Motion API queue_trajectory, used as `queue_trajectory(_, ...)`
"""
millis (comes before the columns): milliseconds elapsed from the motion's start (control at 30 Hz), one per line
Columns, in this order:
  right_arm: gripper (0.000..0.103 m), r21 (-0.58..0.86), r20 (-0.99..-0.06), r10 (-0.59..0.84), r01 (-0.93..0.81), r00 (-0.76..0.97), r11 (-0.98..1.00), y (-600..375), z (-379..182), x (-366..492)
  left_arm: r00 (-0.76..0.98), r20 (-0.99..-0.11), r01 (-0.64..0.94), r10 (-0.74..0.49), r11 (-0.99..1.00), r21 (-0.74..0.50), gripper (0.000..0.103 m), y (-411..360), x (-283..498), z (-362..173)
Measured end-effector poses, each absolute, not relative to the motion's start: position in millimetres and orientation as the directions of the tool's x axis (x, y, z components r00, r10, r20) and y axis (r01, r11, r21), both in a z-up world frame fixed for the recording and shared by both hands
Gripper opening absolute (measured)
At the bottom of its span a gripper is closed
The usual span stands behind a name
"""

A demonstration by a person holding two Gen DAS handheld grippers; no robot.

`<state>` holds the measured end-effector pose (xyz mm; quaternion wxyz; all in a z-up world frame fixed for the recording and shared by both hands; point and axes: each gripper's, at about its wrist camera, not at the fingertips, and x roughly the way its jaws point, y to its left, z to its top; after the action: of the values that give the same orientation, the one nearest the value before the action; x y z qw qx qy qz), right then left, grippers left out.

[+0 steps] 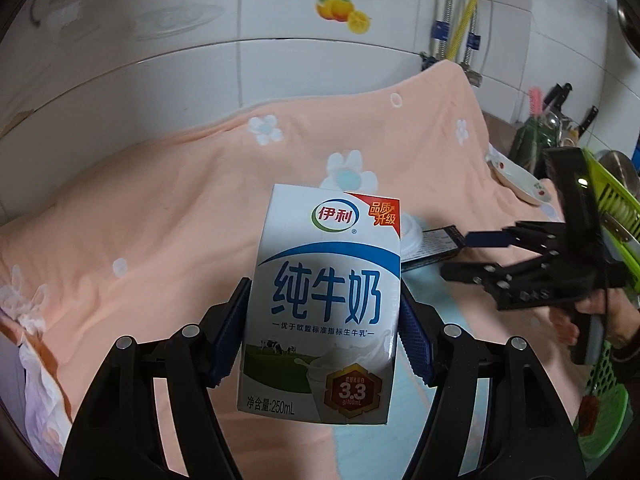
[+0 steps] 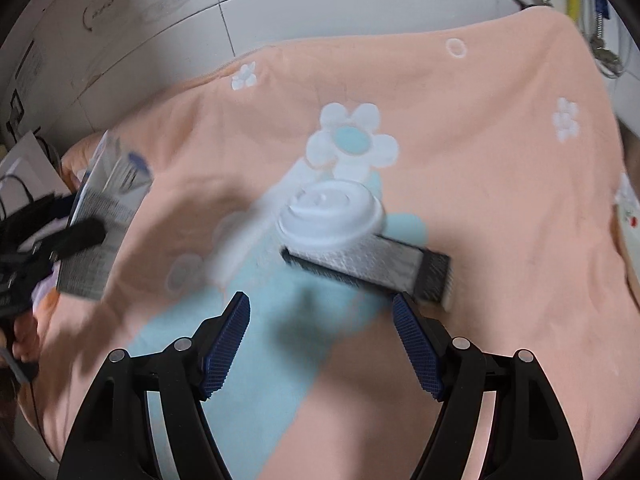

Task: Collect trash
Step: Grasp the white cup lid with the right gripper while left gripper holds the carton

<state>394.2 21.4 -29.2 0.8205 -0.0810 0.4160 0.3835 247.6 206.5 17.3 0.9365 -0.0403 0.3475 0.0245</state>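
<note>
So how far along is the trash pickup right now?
Nothing visibly binned yet. In hand: the left hand-held gripper grips the milk carton, lifted off the cloth. Left: the white lid and dark flat box lie on the cloth; the right hand-held gripper is open above them.

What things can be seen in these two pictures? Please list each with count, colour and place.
milk carton: 1, white and blue, held in the left gripper above the cloth
cloth: 1, peach with white and pale blue flowers, spread over the surface
cup lid: 1, white, on the cloth, touching the flat box
flat box: 1, black and grey, lying on the cloth
dish: 1, white with cherries, beside the cloth
basket: 1, green, at the right edge
tiled wall: white, fruit stickers, behind
left gripper: black, blue pads, shut on carton
right gripper: black, blue pads, open, empty
</note>
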Motion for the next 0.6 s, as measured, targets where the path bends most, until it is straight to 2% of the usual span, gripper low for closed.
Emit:
queue_trajectory(300, 0.071, 0.169, -0.731, 0.567, -0.704, 0.38, 0.69, 66, -40, 418, 0.749, -0.662, -0.103, 0.032, 0.992, -0.07, 0.067, 225, 244, 11)
queue_trajectory(600, 0.073, 0.077, -0.761, 0.482, -0.679, 0.433, 0.73, 91, -54, 438, 0.744, -0.668, -0.109, 0.025, 0.991, -0.084, 0.067, 232, 245, 6)
